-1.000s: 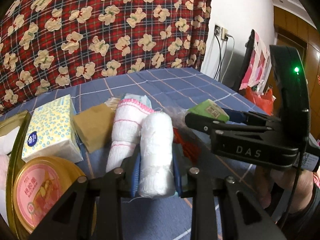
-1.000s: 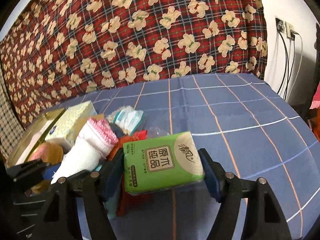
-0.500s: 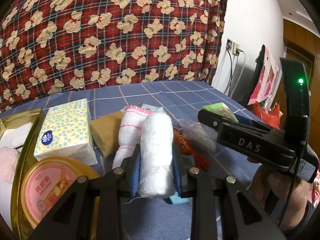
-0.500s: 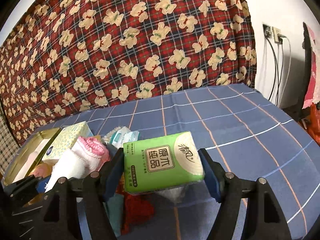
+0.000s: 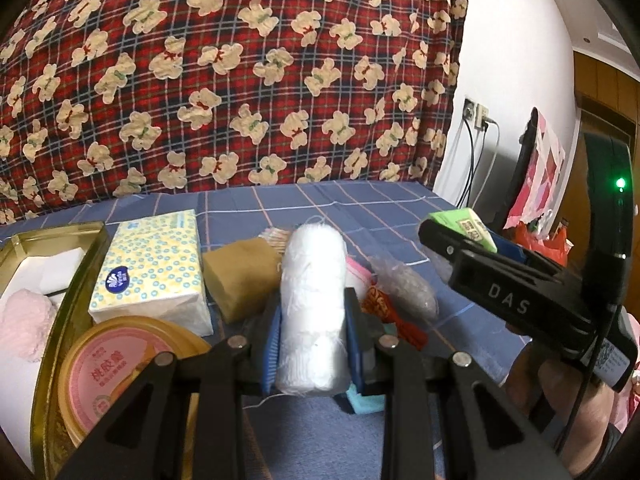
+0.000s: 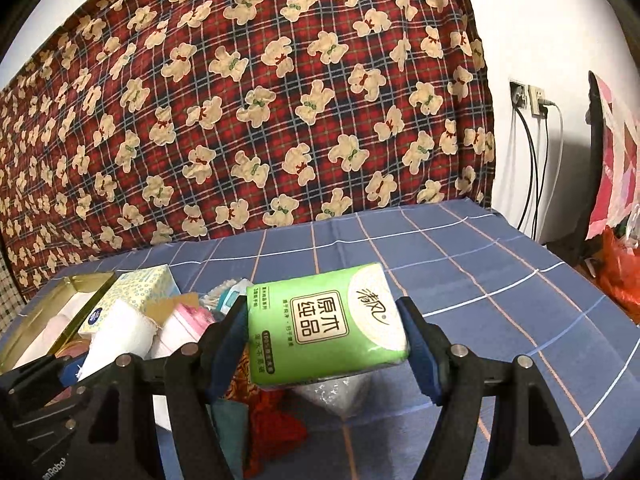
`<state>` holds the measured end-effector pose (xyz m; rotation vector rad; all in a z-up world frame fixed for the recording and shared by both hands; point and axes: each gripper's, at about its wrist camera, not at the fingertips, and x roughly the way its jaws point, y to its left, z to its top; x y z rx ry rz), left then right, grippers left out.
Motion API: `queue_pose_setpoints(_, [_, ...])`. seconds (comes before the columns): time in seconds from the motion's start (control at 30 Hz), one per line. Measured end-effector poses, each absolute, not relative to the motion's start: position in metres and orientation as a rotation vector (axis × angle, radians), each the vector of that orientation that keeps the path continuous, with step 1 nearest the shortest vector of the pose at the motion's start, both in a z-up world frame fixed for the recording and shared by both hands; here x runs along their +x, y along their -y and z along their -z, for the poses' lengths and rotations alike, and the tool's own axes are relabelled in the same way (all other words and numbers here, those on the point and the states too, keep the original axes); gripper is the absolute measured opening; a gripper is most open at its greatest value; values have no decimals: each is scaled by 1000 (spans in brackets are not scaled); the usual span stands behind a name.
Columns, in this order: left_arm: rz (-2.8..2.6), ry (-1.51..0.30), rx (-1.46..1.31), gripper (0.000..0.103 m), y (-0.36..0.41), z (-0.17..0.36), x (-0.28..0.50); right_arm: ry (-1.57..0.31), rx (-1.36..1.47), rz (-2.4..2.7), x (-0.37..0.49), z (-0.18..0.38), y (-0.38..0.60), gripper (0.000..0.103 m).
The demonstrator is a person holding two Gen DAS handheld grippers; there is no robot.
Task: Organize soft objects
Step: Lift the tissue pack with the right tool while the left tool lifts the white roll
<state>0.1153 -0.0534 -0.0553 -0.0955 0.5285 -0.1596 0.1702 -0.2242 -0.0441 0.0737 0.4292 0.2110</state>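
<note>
We hold the white gauze roll (image 5: 312, 312) lengthwise in the left gripper (image 5: 312, 346), jaws squeezing its sides, lifted at lower centre above the pile so it clears its neighbours. Our right gripper (image 6: 326, 338), jaws clamped on the green tissue pack (image 6: 326, 330), hangs at centre frame. The gold tin (image 5: 56, 312) at lower left looks like their destination.

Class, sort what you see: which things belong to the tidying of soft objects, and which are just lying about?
Job: white cloth roll in left gripper; green tissue pack in right gripper; gold tin.

Lying about: wall socket; red bag.
</note>
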Motion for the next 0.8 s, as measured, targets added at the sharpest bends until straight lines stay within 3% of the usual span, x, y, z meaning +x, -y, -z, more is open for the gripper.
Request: queue_pose_setpoints(0.8, [135,-455,-72,26,56,49,103,-346,66,-199,156,37,224,74])
